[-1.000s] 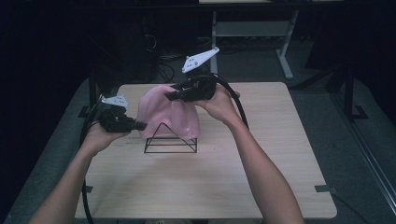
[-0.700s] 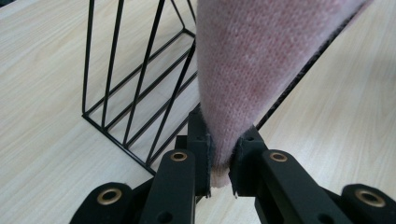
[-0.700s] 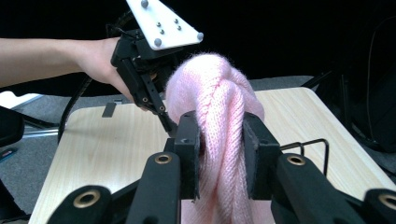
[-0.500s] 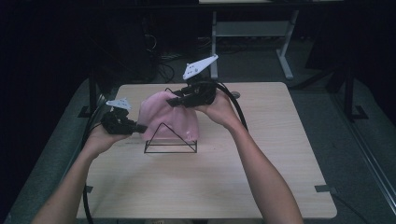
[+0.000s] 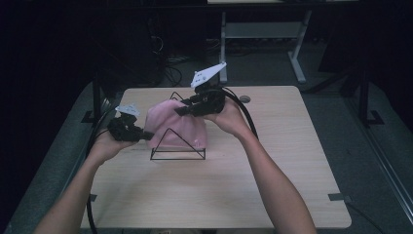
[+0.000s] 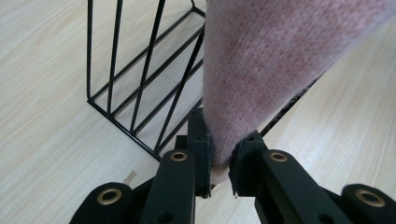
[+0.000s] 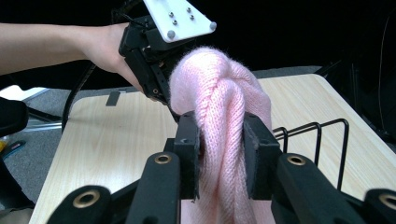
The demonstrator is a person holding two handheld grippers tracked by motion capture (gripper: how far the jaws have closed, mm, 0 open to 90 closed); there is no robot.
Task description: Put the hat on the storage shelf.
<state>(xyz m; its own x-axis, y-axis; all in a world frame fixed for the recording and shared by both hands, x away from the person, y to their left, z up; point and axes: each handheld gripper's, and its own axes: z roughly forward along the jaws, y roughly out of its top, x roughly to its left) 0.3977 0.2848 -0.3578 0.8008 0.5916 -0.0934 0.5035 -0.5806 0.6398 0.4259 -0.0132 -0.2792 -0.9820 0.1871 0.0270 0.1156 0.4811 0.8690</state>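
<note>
Pink hat [image 5: 176, 127] draped over wire rack [image 5: 178, 148], left gripper [image 5: 142, 135] fingers pinched on its edge, right gripper [image 5: 181, 110] fingers clamped round its bunched top

Wide bare desk [image 5: 272, 195] from three through six to eight o'clock of the black wire rack [image 5: 178, 146]: open passage there. Free strip also along the far edge at twelve to one o'clock, apart from a small round disc [image 5: 245, 99]. Middle blocked by the rack with the pink knitted hat [image 5: 178, 126] draped over it. Blocked at nine o'clock by the left gripper [image 5: 146, 135], jaws pinching the hat's hem; at one o'clock by the right gripper [image 5: 181, 111], jaws clamped on a bunched fold. Cables looping off the left desk edge.
</note>
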